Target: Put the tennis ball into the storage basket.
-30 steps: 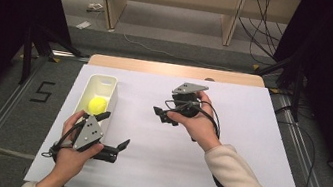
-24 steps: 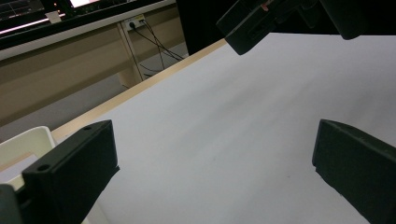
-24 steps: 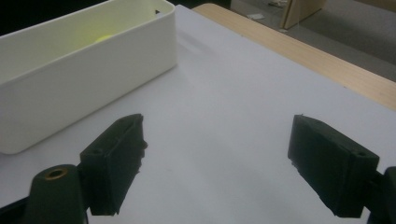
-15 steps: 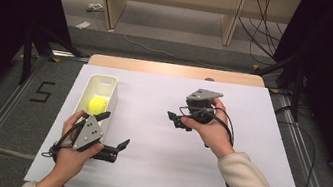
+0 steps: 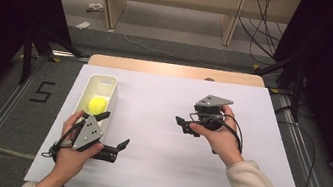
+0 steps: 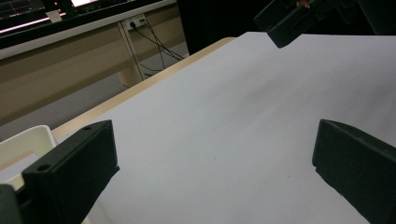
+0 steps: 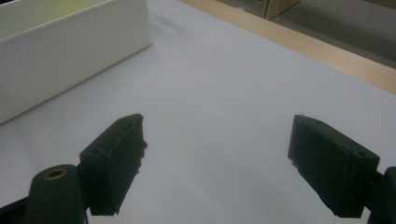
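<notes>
A white tray (image 5: 105, 84) stands lengthwise at the left edge of the white sheet (image 5: 152, 172) that covers the table, and it serves as the landmark here. A yellow ball (image 5: 97, 105) lies inside the tray, in its nearer half, not touched by either tool. The left gripper (image 5: 112, 135) lies just beside the tray's near end, held low over the sheet in the person's left hand (image 5: 71, 152); its jaws stand wide apart with nothing between them, one reaching toward the tray's near corner and the other out over bare sheet. In the left gripper view the tray's corner (image 6: 32, 140) shows beside the left jaw, and bare sheet lies in the gap. The right gripper (image 5: 185, 125) is well apart from the tray, to its right near the middle of the sheet, held in the right hand (image 5: 220, 137) with its jaws pointing toward the tray. Its jaws are parted about halfway and empty. In the right gripper view the tray's long white wall (image 7: 70, 56) runs ahead of the jaws, beyond a stretch of bare sheet.
</notes>
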Demonstrator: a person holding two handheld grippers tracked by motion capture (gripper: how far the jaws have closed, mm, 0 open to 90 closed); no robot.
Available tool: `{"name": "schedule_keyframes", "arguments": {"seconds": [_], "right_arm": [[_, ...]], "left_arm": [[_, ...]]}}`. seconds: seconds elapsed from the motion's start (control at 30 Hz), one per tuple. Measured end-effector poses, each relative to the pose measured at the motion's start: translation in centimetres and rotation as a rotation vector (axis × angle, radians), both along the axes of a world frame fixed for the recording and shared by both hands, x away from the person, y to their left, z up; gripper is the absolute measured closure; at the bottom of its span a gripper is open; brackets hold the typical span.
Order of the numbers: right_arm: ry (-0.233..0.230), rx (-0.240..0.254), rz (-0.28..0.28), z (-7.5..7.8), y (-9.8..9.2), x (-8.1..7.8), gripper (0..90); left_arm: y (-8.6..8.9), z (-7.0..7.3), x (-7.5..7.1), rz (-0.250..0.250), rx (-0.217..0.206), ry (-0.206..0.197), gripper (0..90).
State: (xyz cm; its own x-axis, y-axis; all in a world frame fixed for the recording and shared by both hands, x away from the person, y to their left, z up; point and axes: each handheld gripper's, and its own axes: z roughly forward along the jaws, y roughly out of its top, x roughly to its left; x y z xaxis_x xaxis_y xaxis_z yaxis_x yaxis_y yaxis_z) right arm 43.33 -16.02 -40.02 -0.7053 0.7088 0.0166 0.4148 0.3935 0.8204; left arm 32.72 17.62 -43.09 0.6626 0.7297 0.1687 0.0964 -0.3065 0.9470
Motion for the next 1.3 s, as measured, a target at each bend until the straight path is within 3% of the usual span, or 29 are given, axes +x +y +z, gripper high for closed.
{"name": "schedule_keyframes", "arguments": {"seconds": [0.43, 1.3], "right_arm": [[-0.001, 0.011, -0.044, -0.3, -2.7, -1.0, 19.1], [0.013, 0.037, -0.087, -2.0, -5.7, -2.7, 19.1]], "left_arm": [[0.0, 0.0, 0.0, 0.002, -0.001, 0.000, 0.0], [0.1, 0.0, 0.1, 0.006, -0.002, -0.002, 0.0]]}}
